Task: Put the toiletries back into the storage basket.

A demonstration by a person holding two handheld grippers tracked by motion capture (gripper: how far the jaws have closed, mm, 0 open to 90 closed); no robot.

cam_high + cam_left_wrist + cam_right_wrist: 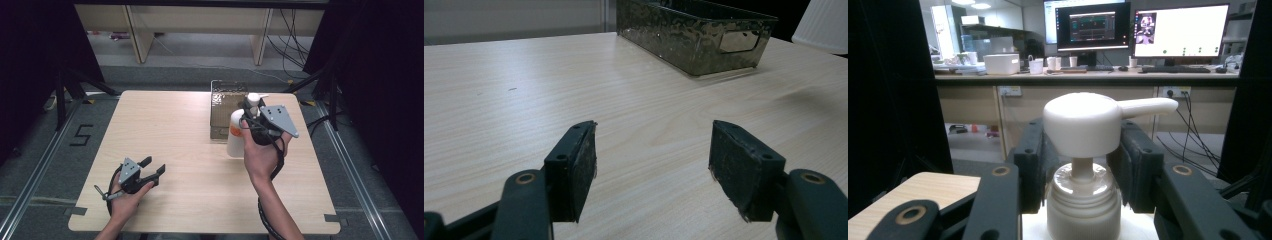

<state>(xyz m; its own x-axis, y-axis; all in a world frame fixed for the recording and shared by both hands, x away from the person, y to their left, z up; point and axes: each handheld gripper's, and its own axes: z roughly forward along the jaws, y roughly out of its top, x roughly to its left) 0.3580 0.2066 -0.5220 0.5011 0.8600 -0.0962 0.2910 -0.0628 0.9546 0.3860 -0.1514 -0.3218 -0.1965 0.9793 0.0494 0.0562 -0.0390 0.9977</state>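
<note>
In the high view the right gripper (250,116) and the hand (262,156) that carries it cover much of the white pump bottle (235,137), so only the left side of its body, an orange patch of label and the pump head show past the black frame and the grey plate. The label is too small to read. In the right gripper view the bottle's body is cut off at the lower edge; what shows is the pump bottle (1083,200) from its ribbed collar upward, with the spout pointing to the right of that picture. The table under it is hidden there apart from a pale corner at lower left.

The right gripper (1080,165) has its jaws closed on the bottle's neck, one pad on each side of the collar just below the pump head. The bottle stands upright near the table's far right part, just beside the metal basket (219,117), on the basket's right; whether its base touches the table (175,130) cannot be told.

The left gripper (152,169) sits at the table's near left, well apart from the bottle. In the left gripper view the left gripper (654,150) has its jaws spread wide with only bare wood between them, and the basket (674,37) lies farther off, its right end cut by a dark shape.
</note>
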